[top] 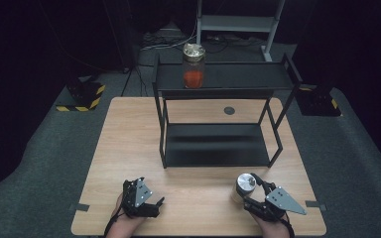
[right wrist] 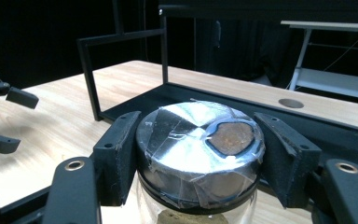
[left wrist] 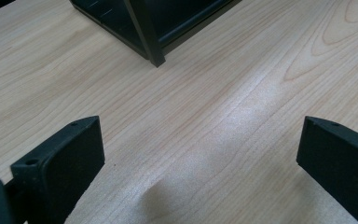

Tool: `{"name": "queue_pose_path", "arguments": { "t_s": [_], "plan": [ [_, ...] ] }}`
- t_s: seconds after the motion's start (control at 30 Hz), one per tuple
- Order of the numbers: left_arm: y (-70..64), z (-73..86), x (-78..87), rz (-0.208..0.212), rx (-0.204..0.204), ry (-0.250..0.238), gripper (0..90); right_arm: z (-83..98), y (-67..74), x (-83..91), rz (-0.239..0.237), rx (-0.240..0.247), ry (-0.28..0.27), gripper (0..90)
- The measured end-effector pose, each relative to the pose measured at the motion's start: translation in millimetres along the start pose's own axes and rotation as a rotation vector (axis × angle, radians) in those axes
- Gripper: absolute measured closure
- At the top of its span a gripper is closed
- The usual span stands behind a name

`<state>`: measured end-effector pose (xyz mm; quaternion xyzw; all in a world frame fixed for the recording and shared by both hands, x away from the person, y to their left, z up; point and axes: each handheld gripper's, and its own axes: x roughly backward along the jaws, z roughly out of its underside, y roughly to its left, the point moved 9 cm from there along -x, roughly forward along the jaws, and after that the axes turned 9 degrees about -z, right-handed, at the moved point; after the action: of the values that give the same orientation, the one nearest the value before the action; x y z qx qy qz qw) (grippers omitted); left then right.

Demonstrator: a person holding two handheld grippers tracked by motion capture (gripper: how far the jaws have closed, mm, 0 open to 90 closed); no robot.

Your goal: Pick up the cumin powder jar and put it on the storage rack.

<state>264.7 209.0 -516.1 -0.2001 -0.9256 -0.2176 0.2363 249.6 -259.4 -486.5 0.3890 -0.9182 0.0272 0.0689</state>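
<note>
The left gripper [top: 151, 202] is held low near the person's edge of the scene, its jaws set wide apart with nothing between them, and the left hand [top: 124, 220] is seen gripping it from below. The right gripper [top: 250, 191] is held by the right hand [top: 273, 225] and is angled forward and to the left; its jaws are closed against both sides of a jar [right wrist: 198, 154], just under the lid.

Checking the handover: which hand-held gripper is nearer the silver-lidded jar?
Right. The right hand-held gripper is clamped on the silver-lidded jar; the left hand-held gripper sits apart, open, across the table.
</note>
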Motion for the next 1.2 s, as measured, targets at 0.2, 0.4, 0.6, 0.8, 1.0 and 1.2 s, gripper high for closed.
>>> {"name": "queue_pose_path", "arguments": {
  "t_s": [0.2, 0.4, 0.6, 0.8, 1.0, 1.2],
  "plan": [
    [0.1, 0.1, 0.2, 0.002, -0.001, -0.001, 1.0, -6.1, -2.0, 3.3, 0.010, 0.013, -0.017, 34.4],
    [0.4, 0.4, 0.6, 0.008, 0.004, -0.003, 1.0, -16.4, -2.8, 3.3, 0.000, 0.009, -0.047, 34.4],
    [2.0, 1.0, 0.8, 0.020, 0.018, -0.008, 1.0, -34.7, -4.4, -1.2, 0.004, 0.017, -0.055, 34.4],
    [2.8, 1.7, 1.4, 0.029, 0.021, -0.013, 1.0, -49.4, -5.6, -4.2, 0.006, 0.006, -0.072, 34.4],
    [2.6, 1.7, 1.6, 0.038, 0.014, -0.016, 1.0, -70.1, -8.0, -8.6, 0.019, 0.018, -0.080, 34.4],
    [2.6, 1.7, 2.0, 0.047, 0.004, -0.018, 1.0, -91.7, -13.1, -16.3, 0.037, 0.022, -0.101, 34.4]
  ]
}}
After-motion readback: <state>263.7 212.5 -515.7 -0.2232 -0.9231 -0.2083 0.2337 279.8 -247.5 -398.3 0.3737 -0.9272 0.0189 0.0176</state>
